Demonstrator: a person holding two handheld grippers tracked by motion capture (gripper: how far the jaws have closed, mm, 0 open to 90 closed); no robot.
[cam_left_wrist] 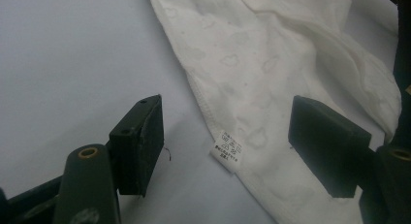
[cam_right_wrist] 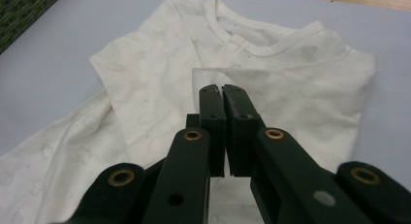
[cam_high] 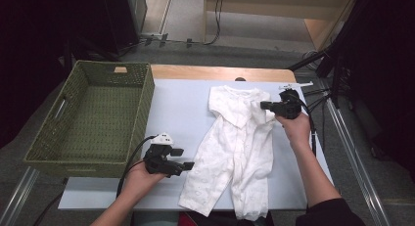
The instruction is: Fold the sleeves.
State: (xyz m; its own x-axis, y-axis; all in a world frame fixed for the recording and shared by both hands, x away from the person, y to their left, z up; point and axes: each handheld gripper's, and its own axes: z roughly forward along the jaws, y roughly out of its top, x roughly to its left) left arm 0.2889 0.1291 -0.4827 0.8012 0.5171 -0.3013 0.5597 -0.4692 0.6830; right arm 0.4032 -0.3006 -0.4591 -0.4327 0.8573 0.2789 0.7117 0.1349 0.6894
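Romper (cam_high: pixel 235 147), one, white, spread on the table (cam_high: pixel 181 113) right of one green basket (cam_high: pixel 93 118). Right gripper (cam_high: pixel 264 105) at its far right sleeve, jaws pressed together on a fold of cloth. Left gripper (cam_high: pixel 188 160) just left of the near leg, jaws apart, holding nothing.

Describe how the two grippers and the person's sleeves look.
Both grippers are black, with two flat jaws and brass-coloured rivets at the arm joints. The left gripper carries a grey plate on top and trails a black cable; the right gripper trails one too. A dark sleeve covers the right arm.
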